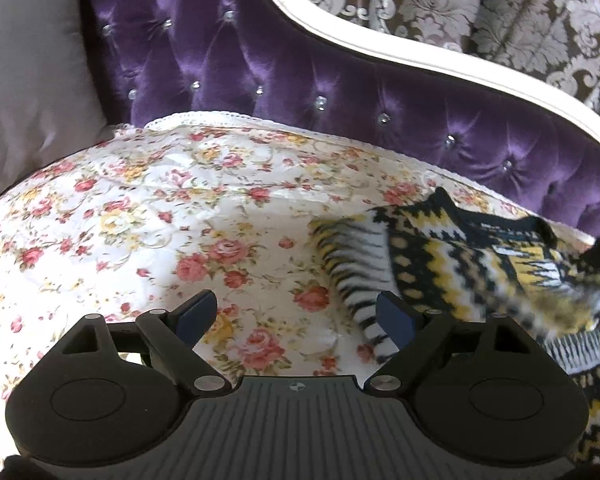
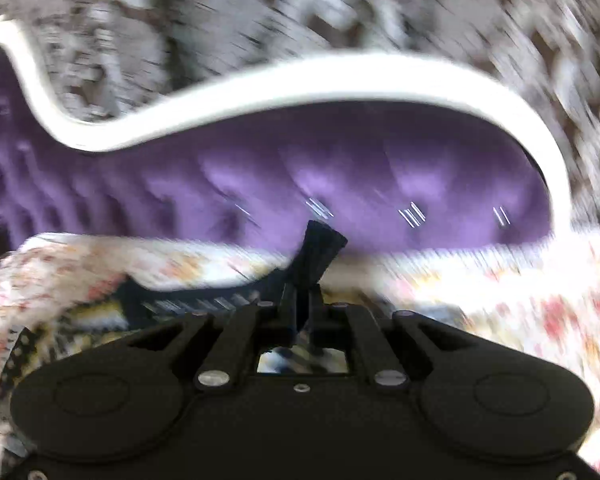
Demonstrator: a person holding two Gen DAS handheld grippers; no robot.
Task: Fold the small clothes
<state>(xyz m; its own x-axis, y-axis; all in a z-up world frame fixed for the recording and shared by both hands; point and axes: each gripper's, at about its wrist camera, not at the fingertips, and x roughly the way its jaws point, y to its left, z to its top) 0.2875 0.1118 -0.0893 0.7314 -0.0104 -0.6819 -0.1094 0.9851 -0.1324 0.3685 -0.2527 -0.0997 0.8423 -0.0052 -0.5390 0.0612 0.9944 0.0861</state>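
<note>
A small knitted sweater (image 1: 472, 268) in black, yellow and white zigzag pattern lies at the right of the floral bedspread (image 1: 160, 216), partly blurred. My left gripper (image 1: 296, 316) is open and empty just above the bedspread, its right finger at the sweater's striped left edge. In the right wrist view, my right gripper (image 2: 303, 300) is shut on the sweater's black edge (image 2: 320, 248), which sticks up between the fingers. The rest of the sweater (image 2: 100, 316) trails to the left below it. That view is heavily blurred.
A purple tufted headboard (image 1: 300, 80) with a curved white frame (image 1: 400, 52) stands behind the bed. A grey pillow (image 1: 24, 80) is at the far left. Patterned damask wallpaper (image 1: 500, 12) is behind.
</note>
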